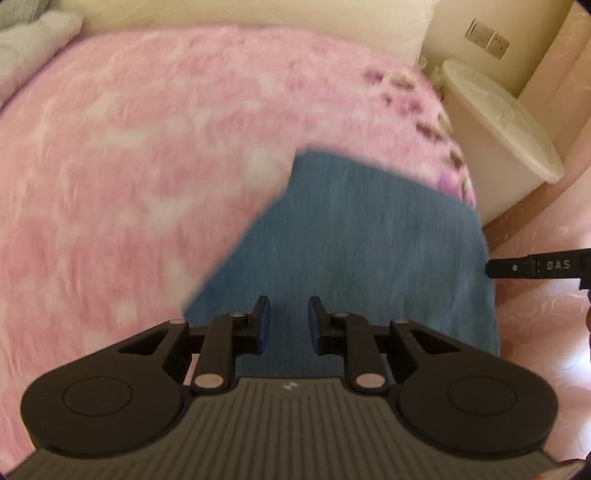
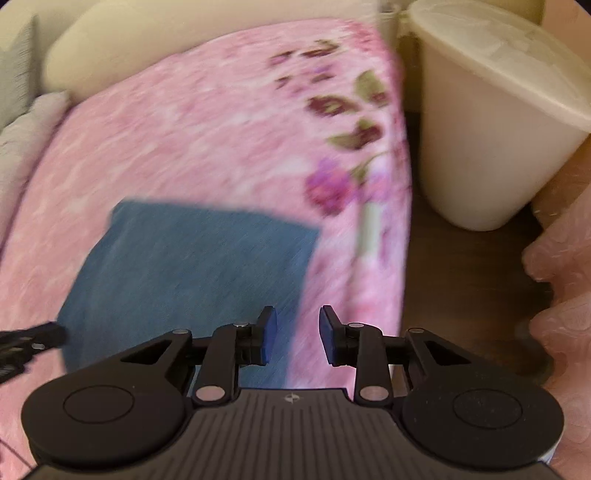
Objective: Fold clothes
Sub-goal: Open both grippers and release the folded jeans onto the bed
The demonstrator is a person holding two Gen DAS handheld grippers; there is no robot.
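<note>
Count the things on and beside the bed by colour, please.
Blue: 1, the folded blue garment
Pink: 1, the pink blanket
Cream: 2, the lidded bin and the cream pillow
Grey: 1, the grey pillow
Total: 5

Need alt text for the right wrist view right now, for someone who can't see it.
The right gripper hovers with jaws apart and empty over the near right corner of a folded blue garment lying on a pink floral blanket. A cream lidded bin stands to the right, and the picture is motion-blurred.
</note>
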